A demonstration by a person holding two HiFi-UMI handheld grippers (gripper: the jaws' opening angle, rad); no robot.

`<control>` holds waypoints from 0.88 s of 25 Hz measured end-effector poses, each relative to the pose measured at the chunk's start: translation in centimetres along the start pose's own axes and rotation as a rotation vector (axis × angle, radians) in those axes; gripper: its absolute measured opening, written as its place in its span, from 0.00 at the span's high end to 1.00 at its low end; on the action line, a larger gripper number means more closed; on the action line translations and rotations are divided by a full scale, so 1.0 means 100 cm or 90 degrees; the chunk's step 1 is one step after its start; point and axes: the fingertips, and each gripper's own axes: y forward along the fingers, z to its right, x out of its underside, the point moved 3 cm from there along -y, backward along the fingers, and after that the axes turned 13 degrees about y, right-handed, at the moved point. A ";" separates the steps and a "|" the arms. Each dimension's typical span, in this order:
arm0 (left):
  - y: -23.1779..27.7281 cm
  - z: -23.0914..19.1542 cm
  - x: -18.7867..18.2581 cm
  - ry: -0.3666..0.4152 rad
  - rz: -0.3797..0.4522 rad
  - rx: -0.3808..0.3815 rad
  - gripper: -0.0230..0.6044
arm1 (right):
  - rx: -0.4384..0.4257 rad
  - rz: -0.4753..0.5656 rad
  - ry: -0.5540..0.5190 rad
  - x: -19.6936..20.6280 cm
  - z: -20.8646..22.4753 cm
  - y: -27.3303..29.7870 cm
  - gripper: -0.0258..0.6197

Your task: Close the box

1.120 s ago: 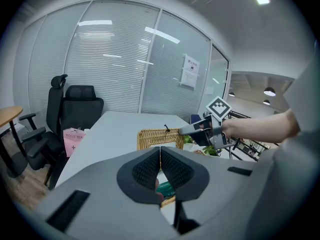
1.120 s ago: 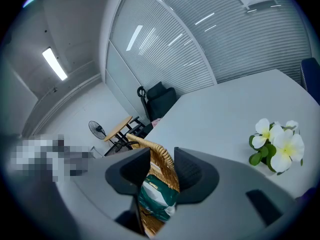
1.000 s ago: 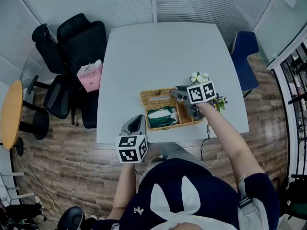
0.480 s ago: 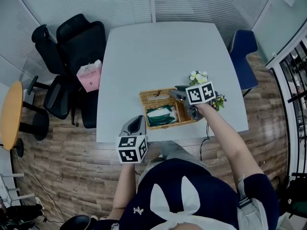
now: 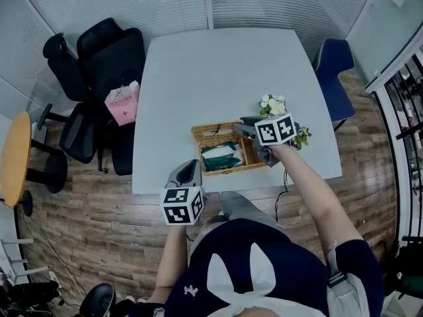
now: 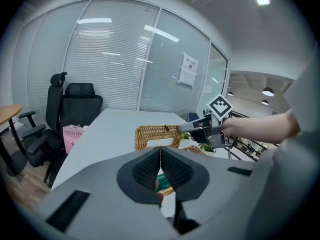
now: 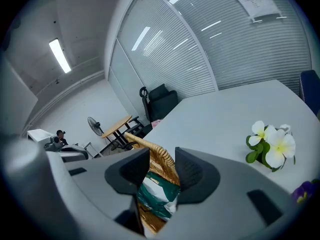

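A wicker box (image 5: 230, 170) stands near the front edge of the white table (image 5: 218, 71). Its lid (image 5: 215, 132) is swung up at the far side and a green packet (image 5: 219, 157) lies inside. My right gripper (image 5: 242, 128) is at the lid's right edge. In the right gripper view the woven lid (image 7: 157, 159) runs between the pads of the right gripper (image 7: 162, 166), above the green packet (image 7: 157, 194). My left gripper (image 5: 188, 170) hovers at the table's front edge, left of the box. The left gripper (image 6: 160, 154) has its jaws together and holds nothing.
White flowers (image 5: 274, 104) lie on the table just right of the box. Black office chairs (image 5: 99, 65) with a pink bag (image 5: 123, 104) stand to the left. A blue chair (image 5: 337, 65) is at the right, and a round wooden table (image 5: 14, 157) is at the far left.
The right gripper and the lid edge have crept slightly away from me. The left gripper has stayed where it was.
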 end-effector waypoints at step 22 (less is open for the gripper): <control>-0.015 0.017 0.018 -0.012 -0.008 -0.003 0.93 | 0.000 -0.001 -0.087 0.030 -0.011 -0.014 0.70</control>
